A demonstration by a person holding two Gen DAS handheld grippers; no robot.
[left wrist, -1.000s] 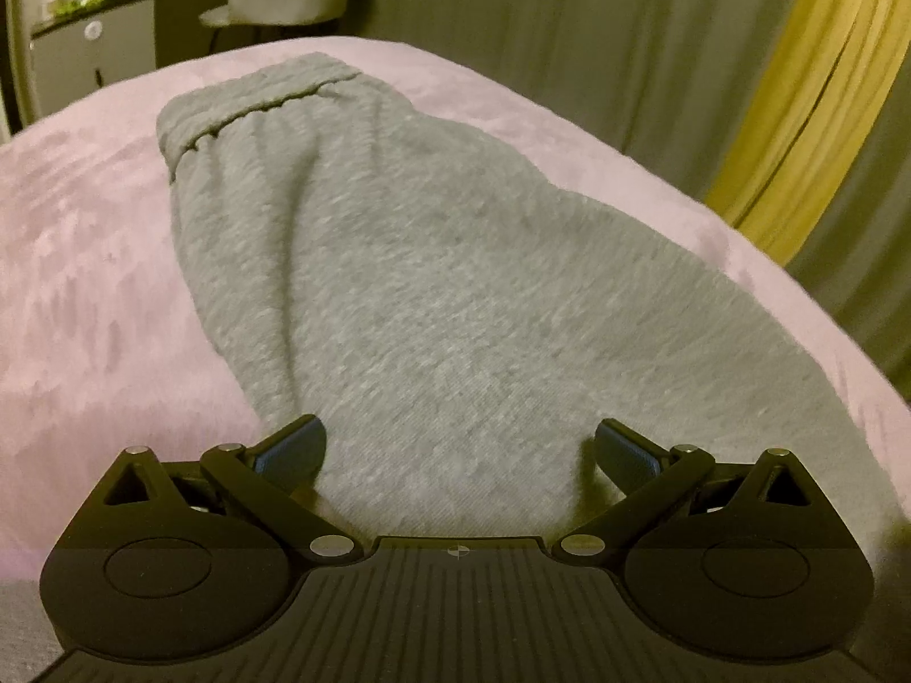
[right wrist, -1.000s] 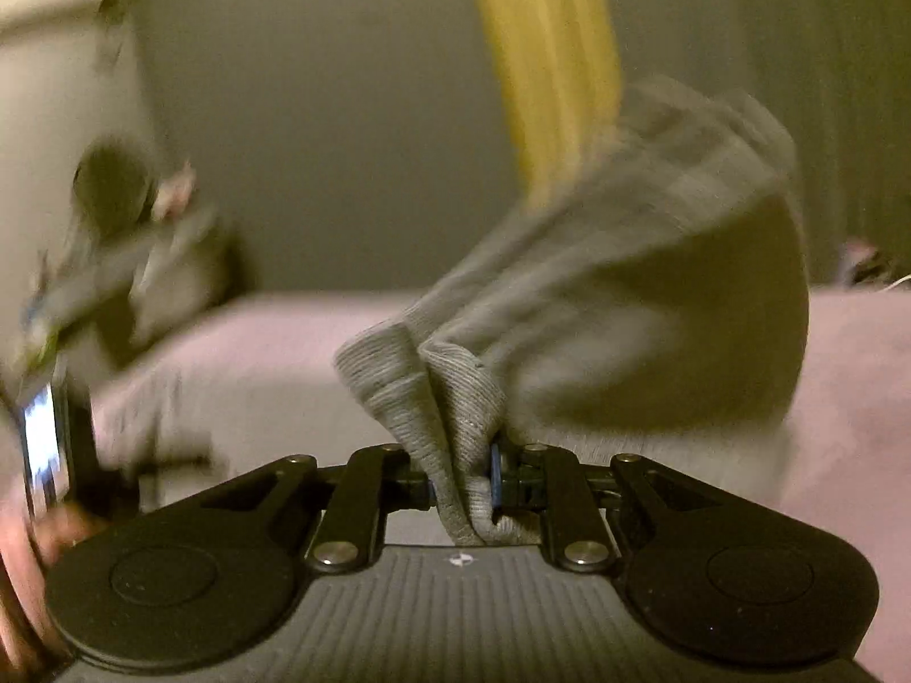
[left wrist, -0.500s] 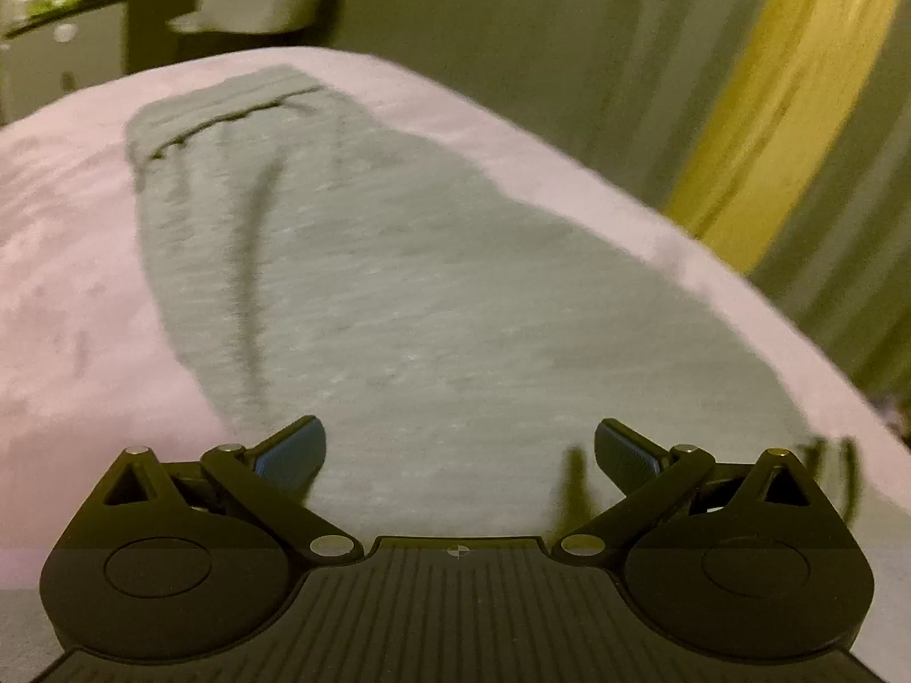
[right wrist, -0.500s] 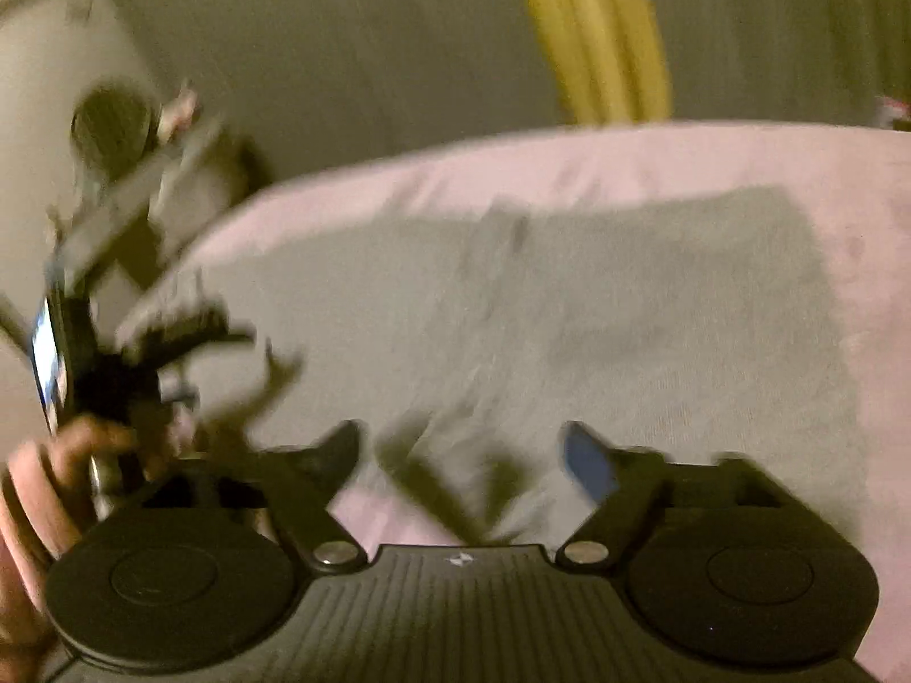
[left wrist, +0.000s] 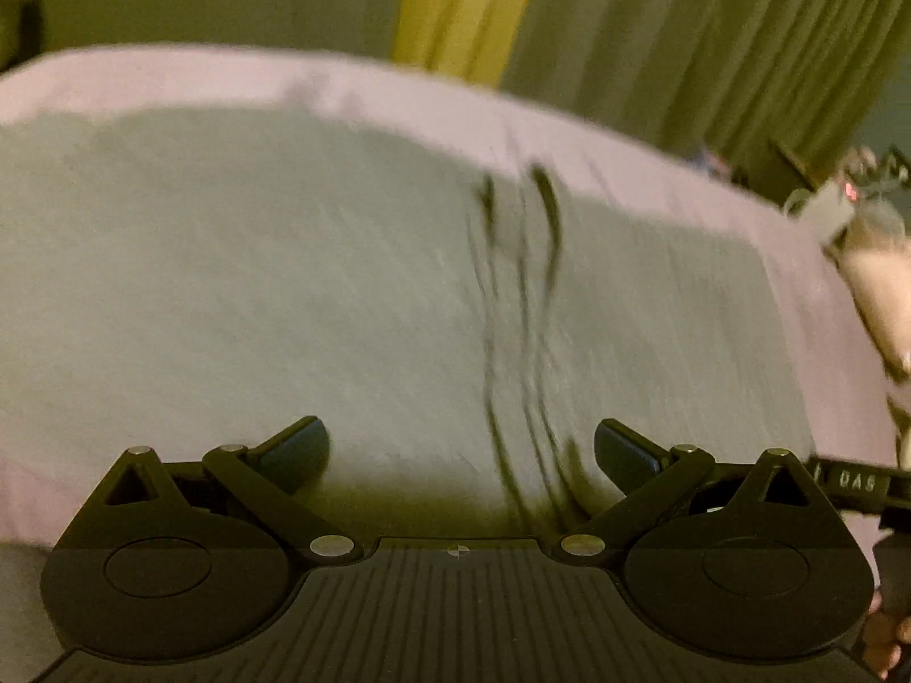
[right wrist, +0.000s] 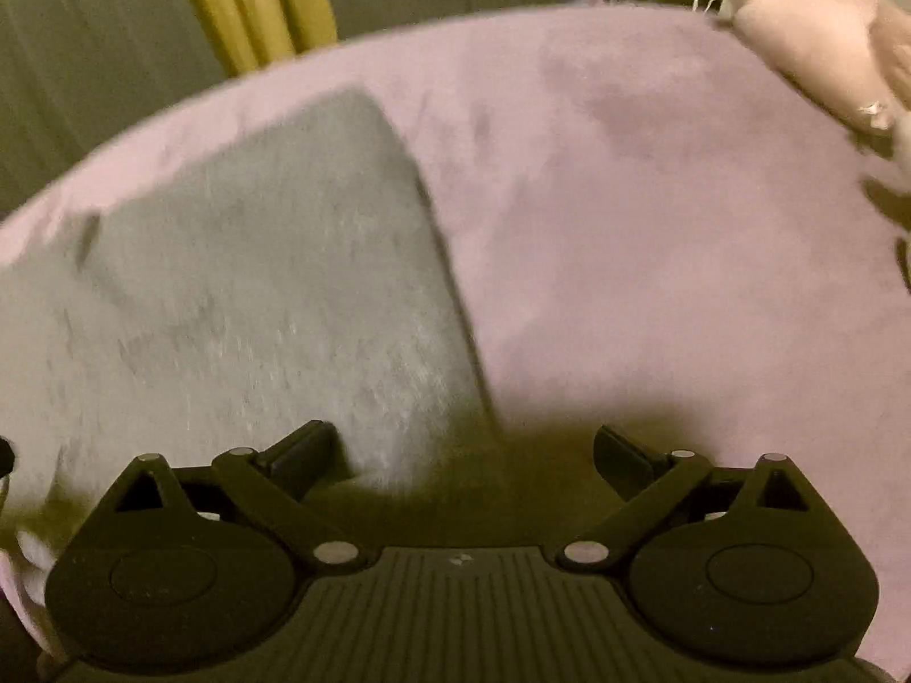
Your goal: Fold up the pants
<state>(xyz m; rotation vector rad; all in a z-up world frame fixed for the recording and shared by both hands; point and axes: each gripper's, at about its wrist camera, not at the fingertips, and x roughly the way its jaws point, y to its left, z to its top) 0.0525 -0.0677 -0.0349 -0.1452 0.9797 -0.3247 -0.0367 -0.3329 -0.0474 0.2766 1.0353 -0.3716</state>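
Note:
The grey pants lie flat on the pink bedspread, with a few dark creases running across them. My left gripper is open and empty, just above the near edge of the pants. In the right wrist view the pants fill the left half, with a straight folded edge down the middle. My right gripper is open and empty, over that edge at its near end. Both views are blurred by motion.
Grey curtains and a yellow curtain hang behind the bed. Pale pink pillows or soft toys lie at the bed's far right corner. Bare pink bedspread stretches right of the pants. The other gripper's edge shows at the right.
My right gripper has let go of the pants cuff it held and opened; the fabric now lies folded flat. Both grippers have swung to the right across the bed.

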